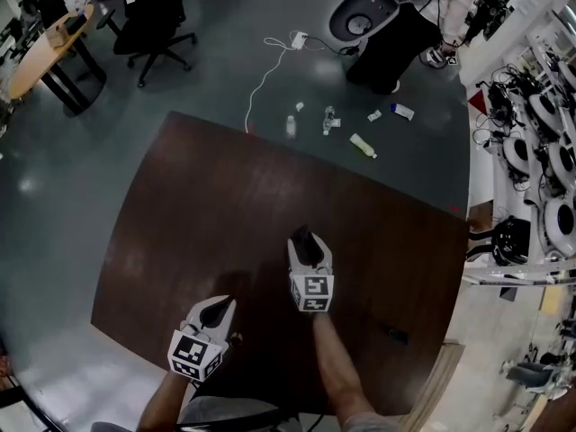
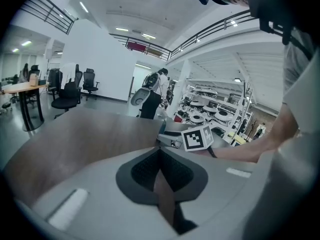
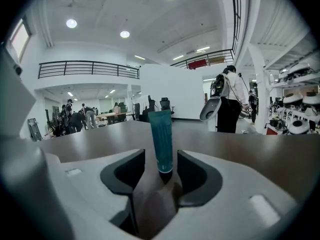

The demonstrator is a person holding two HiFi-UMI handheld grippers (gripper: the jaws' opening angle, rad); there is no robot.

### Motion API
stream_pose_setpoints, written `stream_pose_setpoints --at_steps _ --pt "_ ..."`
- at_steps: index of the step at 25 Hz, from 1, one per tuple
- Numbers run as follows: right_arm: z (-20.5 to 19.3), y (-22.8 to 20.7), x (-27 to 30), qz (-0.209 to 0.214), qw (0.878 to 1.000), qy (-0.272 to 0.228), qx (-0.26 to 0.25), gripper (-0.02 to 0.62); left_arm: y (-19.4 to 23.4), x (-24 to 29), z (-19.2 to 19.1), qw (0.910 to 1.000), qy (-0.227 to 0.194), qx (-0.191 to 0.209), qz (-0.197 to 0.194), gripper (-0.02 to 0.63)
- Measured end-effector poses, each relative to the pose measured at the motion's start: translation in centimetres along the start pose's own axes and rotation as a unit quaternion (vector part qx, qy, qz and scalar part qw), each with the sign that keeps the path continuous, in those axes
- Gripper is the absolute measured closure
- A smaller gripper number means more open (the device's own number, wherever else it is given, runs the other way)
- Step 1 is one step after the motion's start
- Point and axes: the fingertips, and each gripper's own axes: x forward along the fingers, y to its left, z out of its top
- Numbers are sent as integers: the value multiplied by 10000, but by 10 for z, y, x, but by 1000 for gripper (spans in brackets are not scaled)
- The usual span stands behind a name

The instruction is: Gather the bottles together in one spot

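Teal, plastic: squeeze tube point(image 3: 161, 134) upright on its dark cap, dead centre between the jaws of right gripper point(image 3: 161, 156). Jaws apart, clear gap on each side of the tube, no pad contact. In head view, sitting on brown wooden table point(image 1: 225, 196), about 5 o'clock from table centre, near-side half.

Over at 7 o'clock from it, left gripper point(image 2: 160, 151), jaws together, nothing between.

Remaining items not on the table: down on grey floor point(image 1: 207, 70) past the far edge, around 12 o'clock. Seen there: clear bottle point(image 1: 290, 126), then strung out toward 3 o'clock from it, second clear bottle point(image 1: 329, 118), pale tube point(image 1: 363, 145), small white items point(image 1: 402, 111) too small to identify. All near each other, well apart from the teal one.

Handling, as a guess from looks: light, soft-walled, flat crimp on top, stiff only at cap and shoulder. Tall on a narrow base, so tippy; liable to topple from any sideways nudge while closing. Smooth skin, probably slippery; risk of wall buckling under a hard squeeze.

Best hold: low on the body, just above the cap shoulder, pads across the flat width, moderate force. Avoid the top crimp (floppy, would swing) and the cap alone (small, round, easy to lose). Close evenly from both sides to avoid pushing over. Floor bottles: probably light, stiffer, round; take mid-body.
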Motion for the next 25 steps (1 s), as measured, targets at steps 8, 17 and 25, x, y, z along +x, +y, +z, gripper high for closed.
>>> stream_pose_setpoints --at_steps 8,17,25 --pt "5 -3 5 -85 10000 3 -42 402 -1 3 -7 9999 79 -113 -76 606" --pt "10 -9 12 -275 9991 -3 -315 480 4 -2 -11 9998 66 -202 -6 606" --pt "15 -7 7 -273 9990 -85 -357 483 4 -10 -9 9998 11 -194 64 606"
